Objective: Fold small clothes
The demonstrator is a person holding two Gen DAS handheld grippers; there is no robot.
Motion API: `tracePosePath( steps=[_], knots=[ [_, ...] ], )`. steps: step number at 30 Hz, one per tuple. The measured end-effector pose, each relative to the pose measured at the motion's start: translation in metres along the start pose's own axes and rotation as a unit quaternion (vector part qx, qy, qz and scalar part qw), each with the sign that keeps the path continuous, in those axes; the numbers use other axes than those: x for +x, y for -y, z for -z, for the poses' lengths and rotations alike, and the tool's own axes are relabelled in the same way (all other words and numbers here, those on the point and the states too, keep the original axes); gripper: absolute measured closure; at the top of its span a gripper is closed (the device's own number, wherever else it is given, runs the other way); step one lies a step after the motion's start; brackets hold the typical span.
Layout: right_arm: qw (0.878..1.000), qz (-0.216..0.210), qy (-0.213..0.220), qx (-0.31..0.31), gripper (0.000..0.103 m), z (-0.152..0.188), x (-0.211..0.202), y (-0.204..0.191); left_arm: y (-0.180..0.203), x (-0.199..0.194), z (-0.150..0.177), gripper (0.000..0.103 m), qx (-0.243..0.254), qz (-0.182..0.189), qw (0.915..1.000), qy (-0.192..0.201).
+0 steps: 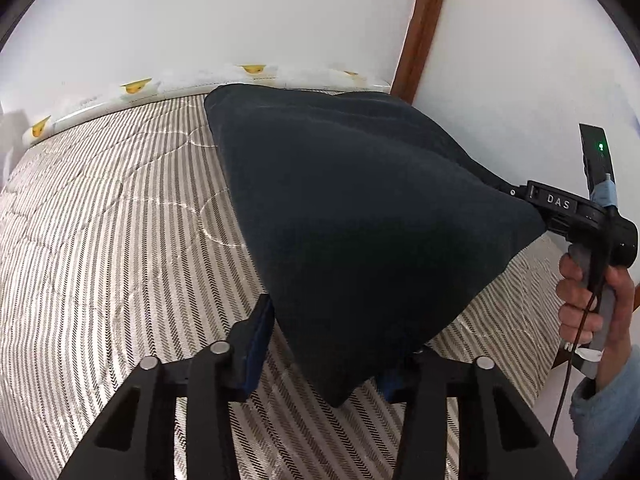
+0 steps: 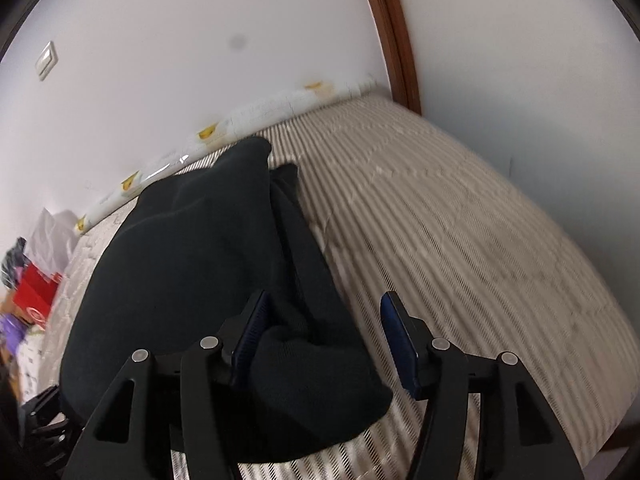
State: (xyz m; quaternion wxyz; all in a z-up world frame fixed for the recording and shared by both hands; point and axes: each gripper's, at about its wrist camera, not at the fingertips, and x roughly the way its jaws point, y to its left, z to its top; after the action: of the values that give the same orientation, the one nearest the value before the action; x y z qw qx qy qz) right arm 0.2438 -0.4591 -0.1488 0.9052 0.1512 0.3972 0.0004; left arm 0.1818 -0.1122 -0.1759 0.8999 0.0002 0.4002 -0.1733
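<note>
A dark navy garment [image 1: 360, 220] lies spread over the striped mattress [image 1: 120, 240]. In the left wrist view its near corner drapes between my left gripper's [image 1: 340, 344] fingers, which stand wide apart. My right gripper [image 1: 536, 208] shows at the right of that view, its tips at the garment's right corner. In the right wrist view the garment [image 2: 200, 280] lies bunched, and a fold of it sits between my right gripper's [image 2: 324, 332] spread blue pads [image 2: 396, 340].
A white wall and a brown wooden door frame [image 1: 420, 32] stand behind the bed. A white strip with yellow marks [image 1: 136, 88] runs along the mattress's far edge. Red and purple items [image 2: 28, 300] lie at the left of the bed.
</note>
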Motion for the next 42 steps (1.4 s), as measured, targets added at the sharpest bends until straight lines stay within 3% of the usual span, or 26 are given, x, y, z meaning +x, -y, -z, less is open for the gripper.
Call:
tracePosePath(
  steps=[2, 4, 6, 8, 16, 23, 26, 32, 33, 37, 42],
  knots=[
    [1.0, 0.003, -0.005, -0.003, 0.049, 0.002, 0.008, -0.006, -0.005, -0.001, -0.001, 0.068, -0.01, 0.006, 0.9999, 0.004],
    [1.0, -0.01, 0.0, -0.008, 0.074, 0.001, 0.01, -0.014, -0.009, -0.001, -0.004, 0.073, -0.015, 0.007, 0.9998, 0.009],
    [1.0, -0.002, 0.005, -0.012, 0.078, 0.001, 0.01, -0.019, -0.012, -0.005, -0.005, 0.076, -0.013, -0.002, 0.9997, 0.018],
    [1.0, 0.008, 0.011, -0.02, 0.08, -0.002, 0.01, -0.03, -0.017, -0.014, -0.006, 0.078, -0.017, -0.01, 0.9994, 0.027],
    [0.998, -0.035, 0.007, -0.043, 0.083, -0.004, 0.027, -0.108, -0.086, -0.042, -0.013, 0.082, -0.084, -0.045, 0.994, 0.052],
    [0.994, -0.084, -0.004, -0.074, 0.083, 0.002, 0.05, -0.183, -0.138, -0.066, -0.002, 0.082, -0.114, -0.096, 0.9875, 0.051],
    [0.991, -0.088, -0.004, -0.104, 0.083, 0.009, 0.048, -0.2, -0.148, -0.063, 0.006, 0.081, -0.118, -0.1, 0.9874, 0.035],
    [0.988, -0.086, 0.018, -0.13, 0.087, 0.022, 0.024, -0.174, -0.149, -0.064, 0.023, 0.08, -0.104, -0.108, 0.9883, 0.025],
    [0.989, -0.08, 0.014, -0.124, 0.094, 0.023, 0.025, -0.168, -0.148, -0.063, 0.022, 0.08, -0.107, -0.11, 0.9879, 0.024],
    [0.994, -0.057, 0.006, -0.096, 0.092, 0.019, 0.014, -0.141, -0.144, -0.063, 0.021, 0.075, -0.109, -0.113, 0.9876, 0.004],
    [0.991, -0.08, 0.018, -0.107, 0.089, 0.011, -0.015, -0.134, -0.141, -0.076, 0.033, 0.068, -0.101, -0.091, 0.9906, -0.001]
  ],
)
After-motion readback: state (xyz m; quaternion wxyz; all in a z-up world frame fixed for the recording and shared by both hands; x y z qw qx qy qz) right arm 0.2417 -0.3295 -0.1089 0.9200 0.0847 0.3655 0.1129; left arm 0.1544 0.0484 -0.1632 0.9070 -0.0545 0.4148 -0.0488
